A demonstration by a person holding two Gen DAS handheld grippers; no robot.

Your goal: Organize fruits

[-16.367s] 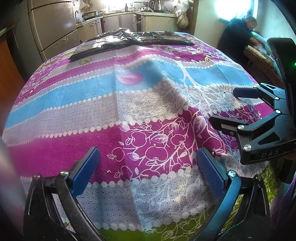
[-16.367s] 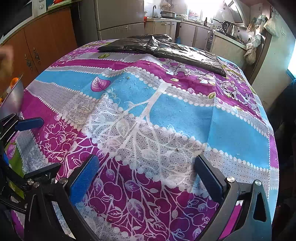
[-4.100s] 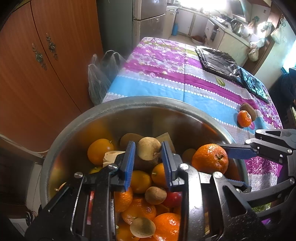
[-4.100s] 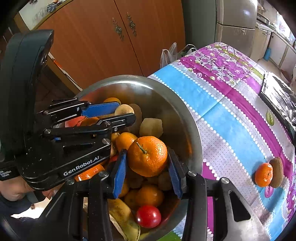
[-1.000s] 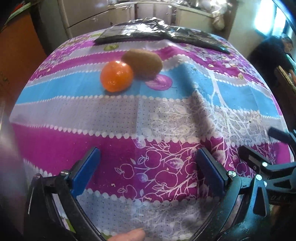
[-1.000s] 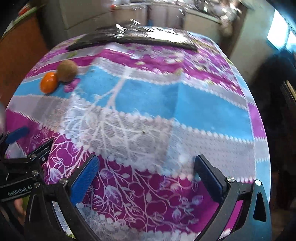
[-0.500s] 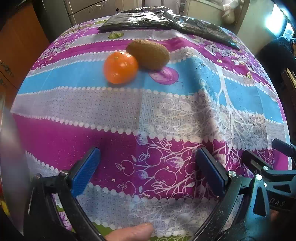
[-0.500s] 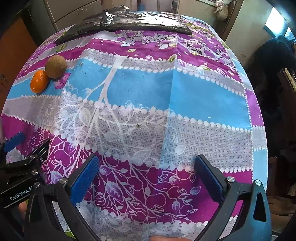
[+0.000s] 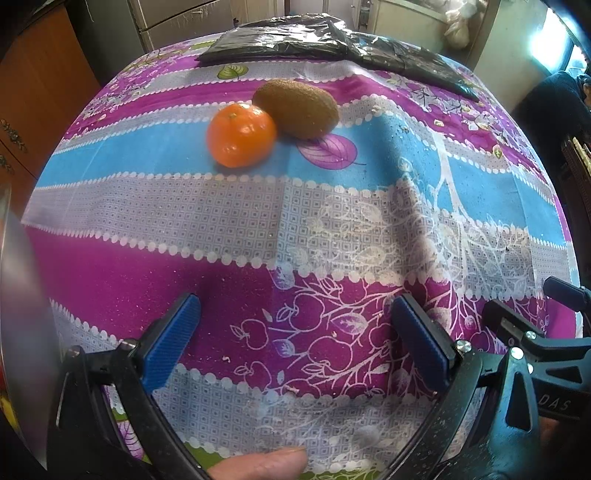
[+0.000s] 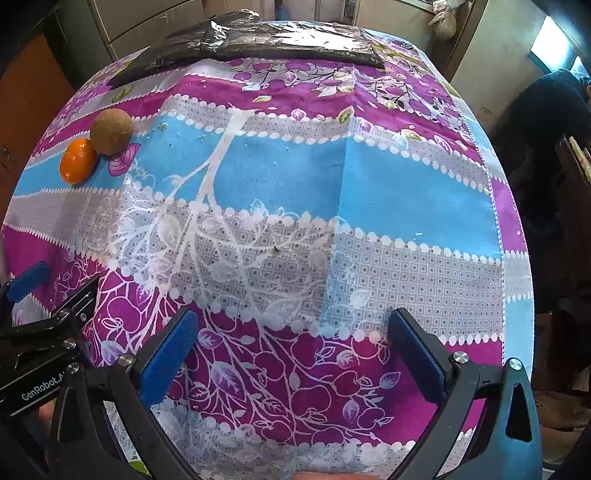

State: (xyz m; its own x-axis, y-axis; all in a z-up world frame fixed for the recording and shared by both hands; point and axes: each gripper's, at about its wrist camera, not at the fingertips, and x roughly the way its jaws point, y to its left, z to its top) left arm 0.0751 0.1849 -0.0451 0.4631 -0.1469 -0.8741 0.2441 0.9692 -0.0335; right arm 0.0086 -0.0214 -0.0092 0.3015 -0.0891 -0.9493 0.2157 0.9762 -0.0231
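striped tablecloth [image 9: 221,218] — orange [image 9: 241,134] touching kiwi [image 9: 297,108]

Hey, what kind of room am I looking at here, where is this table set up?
Most likely a home kitchen or kitchen-dining room. A table under a fruit-print tablecloth holds an orange and a kiwi, and behind it stand pale kitchen cabinets and wooden cupboard doors.

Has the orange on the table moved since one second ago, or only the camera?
No. The orange still touches the kiwi beside the purple leaf print on the blue stripe; only the camera came closer.
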